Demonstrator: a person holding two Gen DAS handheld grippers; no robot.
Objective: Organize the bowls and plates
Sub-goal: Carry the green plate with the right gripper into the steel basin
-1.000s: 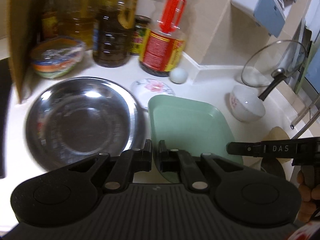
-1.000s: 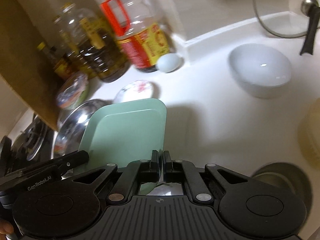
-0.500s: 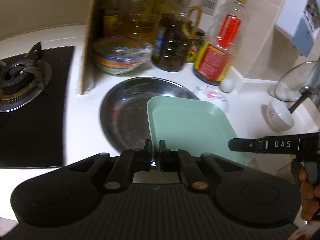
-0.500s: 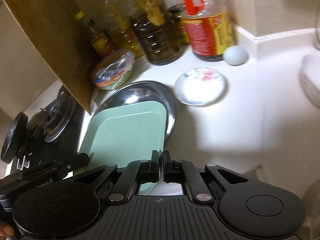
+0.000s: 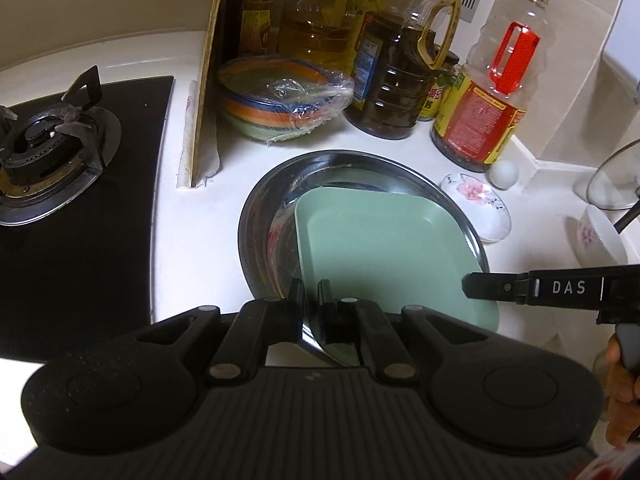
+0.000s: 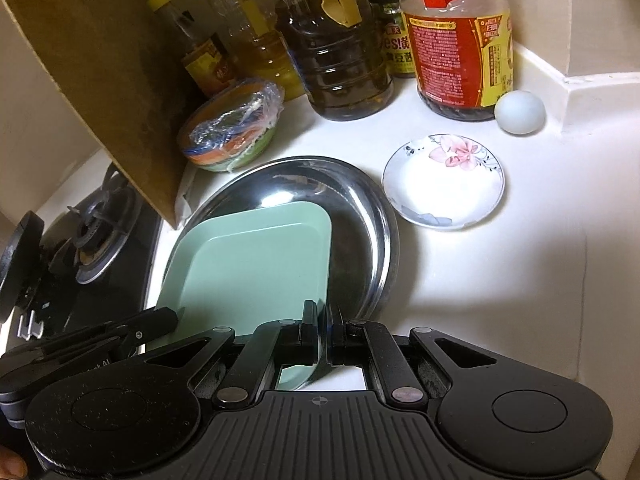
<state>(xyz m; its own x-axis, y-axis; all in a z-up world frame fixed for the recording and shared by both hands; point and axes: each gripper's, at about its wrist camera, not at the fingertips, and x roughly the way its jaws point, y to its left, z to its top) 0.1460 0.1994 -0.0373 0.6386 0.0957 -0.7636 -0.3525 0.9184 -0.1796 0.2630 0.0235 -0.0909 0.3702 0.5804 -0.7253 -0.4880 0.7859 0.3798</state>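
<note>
- Dishes on the white worktop: one square pale-green plastic plate, one round stainless-steel basin, one small white saucer with a pink flower, one white bowl at the far right, one striped bowl under cling film.
- Also one pale egg and several oil bottles along the wall.
- Both hand-held tools pinch the green plate: left gripper clamped on its near edge, right gripper clamped on its near right corner.
- A second ago the plate was beside the basin; it now hangs over the basin, partly inside its rim.
- The plate tilts slightly, far edge towards the bottles.
</note>
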